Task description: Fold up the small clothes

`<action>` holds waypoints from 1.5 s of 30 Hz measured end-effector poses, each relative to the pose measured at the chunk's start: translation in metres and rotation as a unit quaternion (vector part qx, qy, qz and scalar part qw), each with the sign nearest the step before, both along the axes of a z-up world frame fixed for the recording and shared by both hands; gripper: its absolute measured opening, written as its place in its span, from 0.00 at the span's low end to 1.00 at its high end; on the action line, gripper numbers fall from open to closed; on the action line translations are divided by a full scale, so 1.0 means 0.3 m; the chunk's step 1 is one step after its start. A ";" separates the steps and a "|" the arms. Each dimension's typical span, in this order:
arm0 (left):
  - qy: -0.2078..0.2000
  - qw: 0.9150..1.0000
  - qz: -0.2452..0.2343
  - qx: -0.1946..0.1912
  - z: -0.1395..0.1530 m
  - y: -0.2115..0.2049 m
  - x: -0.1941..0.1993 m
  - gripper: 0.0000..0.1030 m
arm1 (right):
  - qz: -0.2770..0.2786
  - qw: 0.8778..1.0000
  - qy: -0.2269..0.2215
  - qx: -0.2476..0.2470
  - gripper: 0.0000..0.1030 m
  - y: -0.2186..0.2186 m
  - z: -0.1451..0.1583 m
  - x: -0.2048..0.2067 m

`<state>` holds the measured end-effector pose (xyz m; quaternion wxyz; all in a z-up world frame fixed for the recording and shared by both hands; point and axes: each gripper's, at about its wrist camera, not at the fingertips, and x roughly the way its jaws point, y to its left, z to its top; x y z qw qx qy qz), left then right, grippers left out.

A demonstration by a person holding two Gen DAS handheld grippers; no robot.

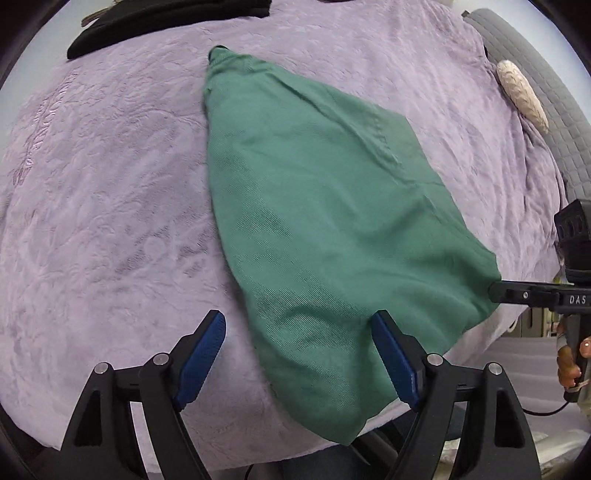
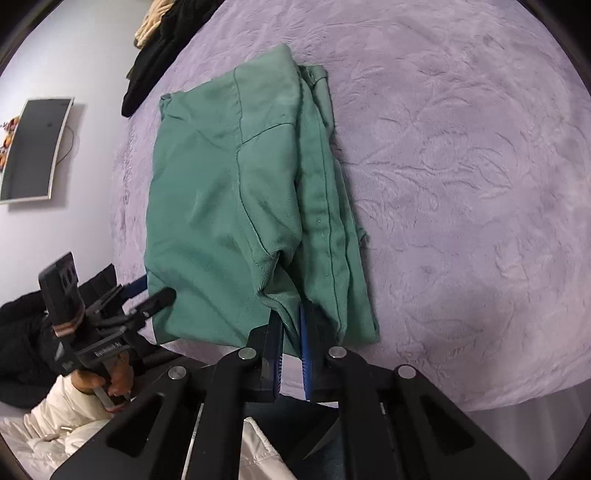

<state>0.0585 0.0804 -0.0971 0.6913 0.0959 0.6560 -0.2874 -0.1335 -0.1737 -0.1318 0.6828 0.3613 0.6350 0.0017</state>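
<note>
A green garment lies folded lengthwise on the lilac bedspread; it also shows in the right wrist view. My left gripper is open, its blue-padded jaws standing wide over the garment's near corner at the bed's front edge. My right gripper is shut on the garment's near edge, with cloth pinched between the blue pads. In the left wrist view the right gripper touches the garment's right corner. In the right wrist view the left gripper sits at the garment's left corner.
Black clothes lie piled at the far side of the bed, also in the right wrist view. A beige knitted item lies at the right by a grey quilted headboard. A wall screen hangs at the left.
</note>
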 end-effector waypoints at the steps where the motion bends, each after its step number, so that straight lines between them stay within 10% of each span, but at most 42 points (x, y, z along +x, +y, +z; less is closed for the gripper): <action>1: -0.004 1.000 -0.012 0.018 -0.020 -0.010 -0.023 0.80 | -0.006 1.000 0.005 -0.002 0.09 -0.004 -0.010 -0.011; 11: 0.016 0.999 0.013 0.035 -0.079 0.044 -0.120 0.84 | -0.039 0.998 0.050 -0.010 0.05 -0.051 -0.082 -0.059; 18: 0.004 0.999 0.024 0.047 -0.059 0.043 -0.122 0.84 | 0.045 0.997 -0.045 -0.054 0.09 0.030 0.109 0.059; 26: 0.000 0.998 0.029 0.055 -0.053 0.043 -0.132 0.84 | 0.007 0.997 0.057 -0.056 0.09 -0.008 -0.063 0.059; 35: -0.037 0.996 0.048 0.059 0.062 0.067 -0.093 0.84 | 0.006 0.993 0.006 -0.114 0.10 -0.039 0.163 0.102; 39: -0.056 0.992 0.083 0.070 0.136 0.064 -0.029 0.84 | 0.030 0.985 -0.010 -0.172 0.71 0.027 0.255 0.173; 43: -0.075 0.990 0.101 0.067 0.204 0.045 0.005 0.84 | 0.044 0.978 -0.025 -0.204 0.76 0.086 0.311 0.206; 45: -0.087 0.988 0.100 0.080 0.228 0.029 0.006 1.00 | 0.045 0.976 -0.028 -0.213 0.80 0.107 0.326 0.203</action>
